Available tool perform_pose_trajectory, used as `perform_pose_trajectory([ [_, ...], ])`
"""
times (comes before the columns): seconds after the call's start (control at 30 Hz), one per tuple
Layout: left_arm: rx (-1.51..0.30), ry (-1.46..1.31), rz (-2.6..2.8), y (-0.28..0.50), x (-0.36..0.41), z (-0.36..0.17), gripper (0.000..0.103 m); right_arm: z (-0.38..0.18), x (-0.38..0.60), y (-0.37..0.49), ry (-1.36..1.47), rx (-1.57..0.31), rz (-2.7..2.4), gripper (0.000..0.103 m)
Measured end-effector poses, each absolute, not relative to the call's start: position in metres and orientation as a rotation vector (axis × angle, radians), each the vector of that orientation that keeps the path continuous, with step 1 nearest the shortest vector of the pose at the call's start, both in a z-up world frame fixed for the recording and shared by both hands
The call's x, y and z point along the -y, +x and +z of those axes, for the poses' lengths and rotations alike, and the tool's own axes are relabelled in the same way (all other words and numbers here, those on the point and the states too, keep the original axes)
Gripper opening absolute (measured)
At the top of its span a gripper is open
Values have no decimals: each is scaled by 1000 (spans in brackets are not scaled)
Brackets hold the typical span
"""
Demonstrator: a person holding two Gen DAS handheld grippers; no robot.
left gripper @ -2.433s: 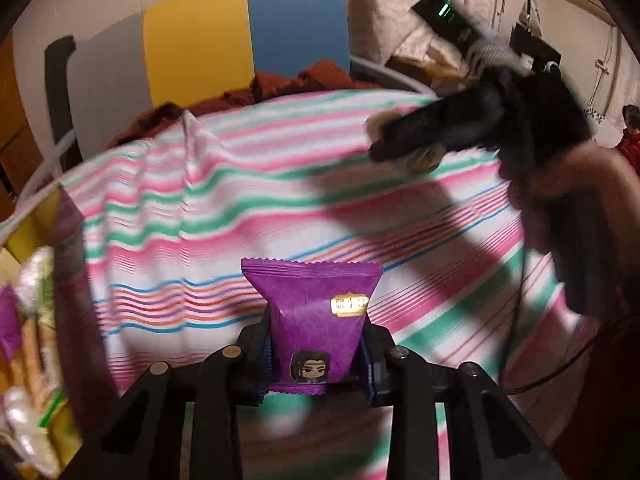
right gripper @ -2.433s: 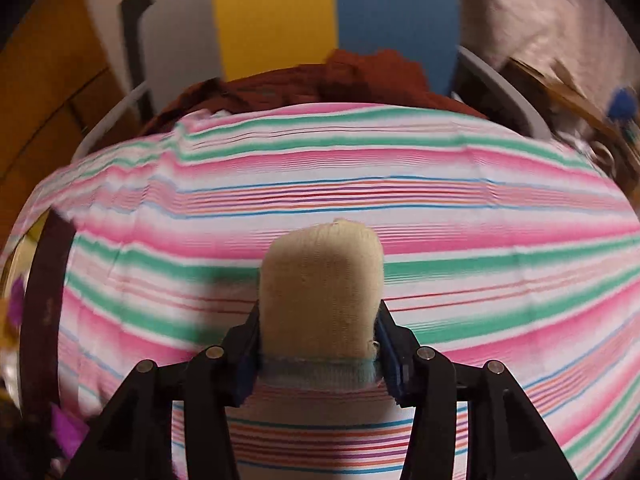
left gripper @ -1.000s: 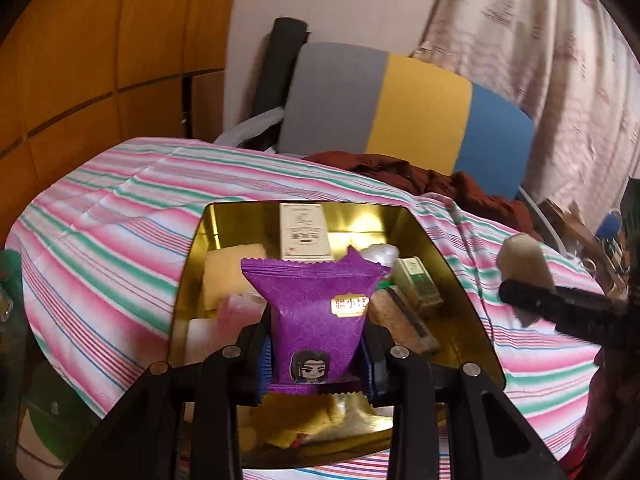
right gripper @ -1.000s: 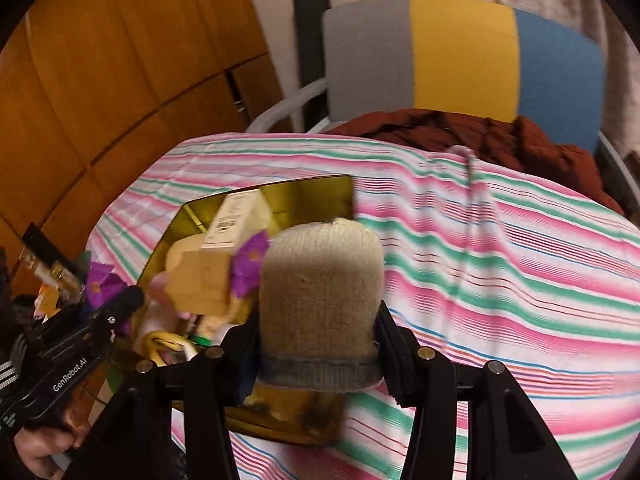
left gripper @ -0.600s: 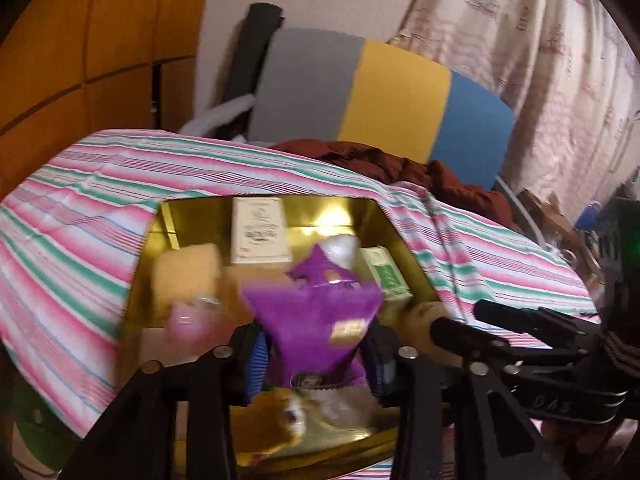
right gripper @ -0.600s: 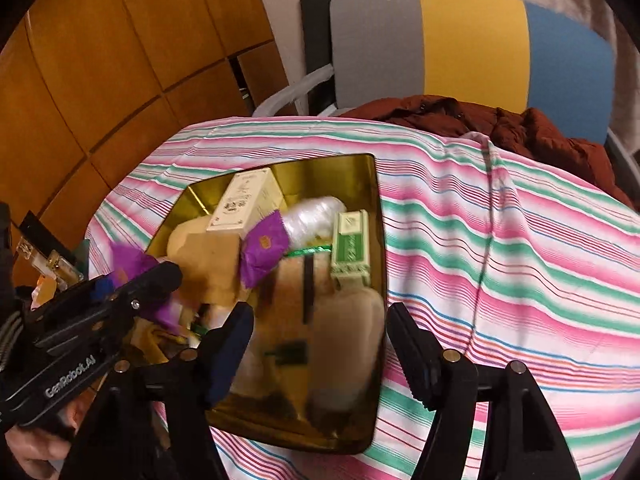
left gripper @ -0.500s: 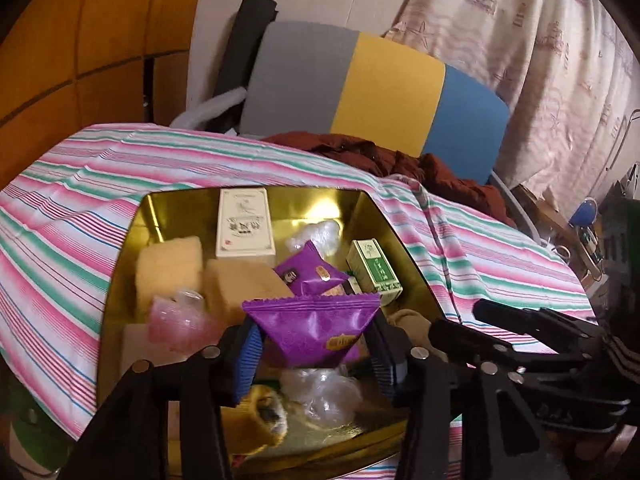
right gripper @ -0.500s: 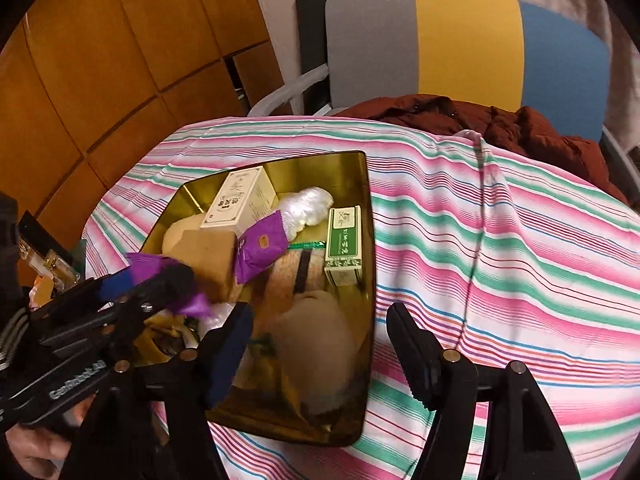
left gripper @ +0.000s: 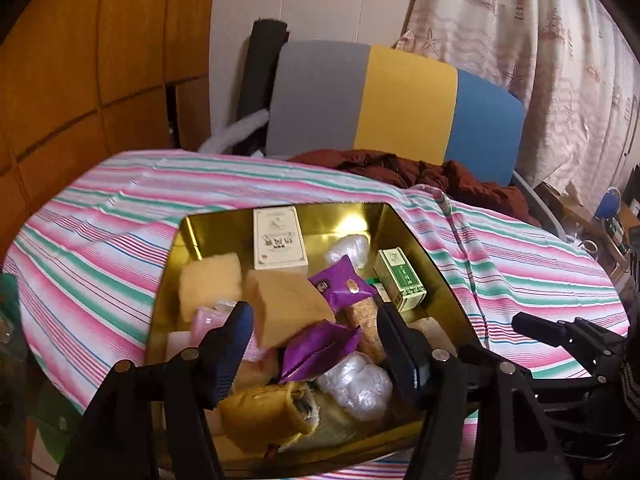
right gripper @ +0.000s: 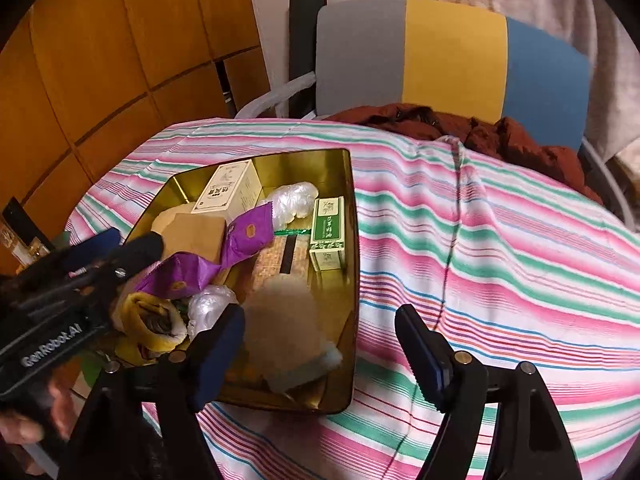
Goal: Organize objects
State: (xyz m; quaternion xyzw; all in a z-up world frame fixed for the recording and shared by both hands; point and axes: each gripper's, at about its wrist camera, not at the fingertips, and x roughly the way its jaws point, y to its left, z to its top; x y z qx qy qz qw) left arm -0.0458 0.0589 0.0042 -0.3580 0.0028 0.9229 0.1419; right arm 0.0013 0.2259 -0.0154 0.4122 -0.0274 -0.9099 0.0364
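Hovering over the gold tray [left gripper: 416,240], both tools have their fingers spread apart and hold nothing. Left tool [left gripper: 316,344] sits above the tray's near end; the purple snack packet [left gripper: 320,344] lies loose in the tray right under it, resting on the other items between the blue pads. Right tool [right gripper: 320,344] hangs over the tray's near right corner, straddling the rim, left finger over the tray, right finger over the striped cloth [right gripper: 500,240]. Beige sock [right gripper: 288,316] lies in the tray's near right corner, cuff toward the camera, just beyond the right tool's left finger. Also in the tray: white box [left gripper: 278,244] at the far end, green box [left gripper: 402,280] along the right wall, a second purple packet [left gripper: 342,288] mid-tray, tan blocks [left gripper: 280,304] to the left, a clear plastic wad [left gripper: 356,384] and a yellow rolled item [left gripper: 268,408] at the near end. Tray sits on the striped cloth covering the worktop, toward its left side. Chair [left gripper: 400,108] with grey, yellow and blue back panels stands at the far edge, dark red garment [left gripper: 420,172] heaped on it.
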Motion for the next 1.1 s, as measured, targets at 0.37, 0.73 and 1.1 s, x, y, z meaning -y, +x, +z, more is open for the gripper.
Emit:
perform_pose_trajectory([
  [0.37, 22, -1014, 2752, -24, -39, 21, 66, -3, -222, 23, 1194, 45, -2943, 88],
  [0.73, -53, -1023, 2812, -6, -34, 14, 66, 6, -214, 39, 1124, 14, -2986, 93],
  [1.1, 10, -1007, 2920, 1, -19, 21, 66, 0, -202, 42, 1124, 6, -2940, 93],
])
